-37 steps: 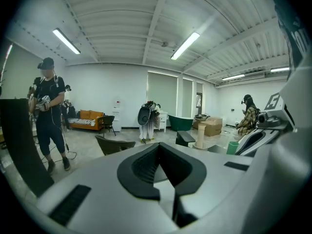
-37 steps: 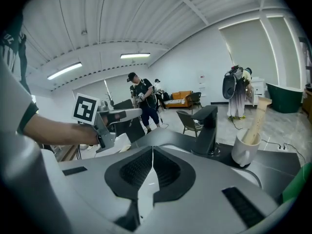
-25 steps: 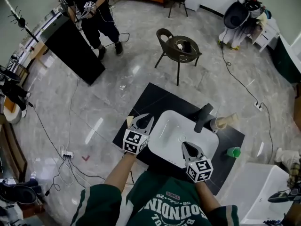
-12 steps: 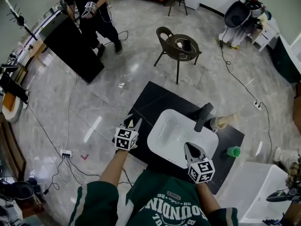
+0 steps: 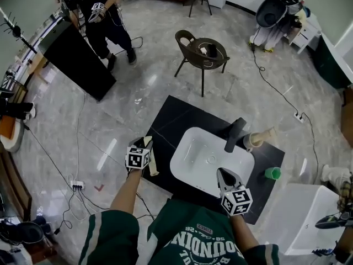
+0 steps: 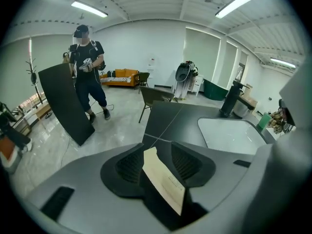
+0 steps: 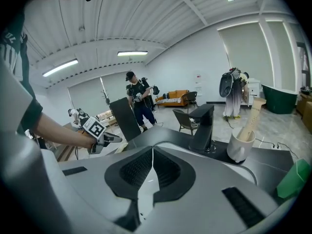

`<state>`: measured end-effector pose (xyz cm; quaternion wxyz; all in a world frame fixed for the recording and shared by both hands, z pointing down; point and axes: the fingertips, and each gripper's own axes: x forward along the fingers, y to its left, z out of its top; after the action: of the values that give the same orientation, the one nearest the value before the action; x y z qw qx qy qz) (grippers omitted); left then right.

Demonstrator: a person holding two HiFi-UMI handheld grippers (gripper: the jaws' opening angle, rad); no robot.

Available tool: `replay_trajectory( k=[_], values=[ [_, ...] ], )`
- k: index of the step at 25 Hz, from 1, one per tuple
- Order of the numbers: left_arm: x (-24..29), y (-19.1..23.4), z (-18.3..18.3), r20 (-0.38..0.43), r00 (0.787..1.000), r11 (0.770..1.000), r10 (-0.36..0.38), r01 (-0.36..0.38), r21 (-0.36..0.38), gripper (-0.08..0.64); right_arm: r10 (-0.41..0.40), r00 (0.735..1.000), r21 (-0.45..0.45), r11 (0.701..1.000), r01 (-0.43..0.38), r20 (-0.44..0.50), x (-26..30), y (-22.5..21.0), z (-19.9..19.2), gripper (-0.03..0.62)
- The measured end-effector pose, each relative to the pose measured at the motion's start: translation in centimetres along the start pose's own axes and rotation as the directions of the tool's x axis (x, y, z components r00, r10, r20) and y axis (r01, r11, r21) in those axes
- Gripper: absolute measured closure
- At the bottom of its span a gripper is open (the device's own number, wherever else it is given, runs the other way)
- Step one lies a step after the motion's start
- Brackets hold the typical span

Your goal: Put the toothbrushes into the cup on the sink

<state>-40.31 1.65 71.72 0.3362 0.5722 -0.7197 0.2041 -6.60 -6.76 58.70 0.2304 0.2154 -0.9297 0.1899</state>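
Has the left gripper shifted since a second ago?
Yes. The left gripper has moved left, away from the white sink basin, to the black counter's left edge; its jaws have just been opening, with a beige paper packet between them.

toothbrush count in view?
2. One toothbrush stands in the cup beside the faucet; the other lies at the counter's left edge, between the left gripper's jaws, which have just been opening. Others may be hidden.
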Motion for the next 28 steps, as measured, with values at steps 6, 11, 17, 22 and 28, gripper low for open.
replay_trajectory(
  k=[6,11,17,22,28],
  values=[
    [1.8,0.6,-2.1,-0.127,0.992,0.999,-0.012,0.007,-0.034,0.360,-0.022,1.000,0.013,1.000,0.022,-0.003,-0.3,0.0,-0.5,0.551],
    [2.0,1.5,-3.2,-0.204,0.979,0.995,0.000,-0.020,-0.095,0.360,-0.048,0.999,0.008,0.999,0.048,-0.007,-0.5,0.1,-0.6,0.551],
    [2.4,2.3,-2.7,-0.213,0.977,0.991,-0.012,-0.016,-0.130,0.360,-0.082,0.997,0.026,0.996,0.082,-0.006,-0.8,0.3,-0.9,0.551],
    [2.6,3.3,-2.6,-0.223,0.974,0.985,-0.033,-0.006,-0.173,0.357,-0.111,0.994,0.047,0.993,0.111,0.001,-1.0,0.2,-1.2,0.551],
    [4.0,3.6,-3.8,-0.256,0.961,0.963,-0.104,0.032,-0.269,0.285,-0.132,0.991,0.072,0.989,0.131,0.001,-1.0,0.7,-1.8,0.551]
  ],
)
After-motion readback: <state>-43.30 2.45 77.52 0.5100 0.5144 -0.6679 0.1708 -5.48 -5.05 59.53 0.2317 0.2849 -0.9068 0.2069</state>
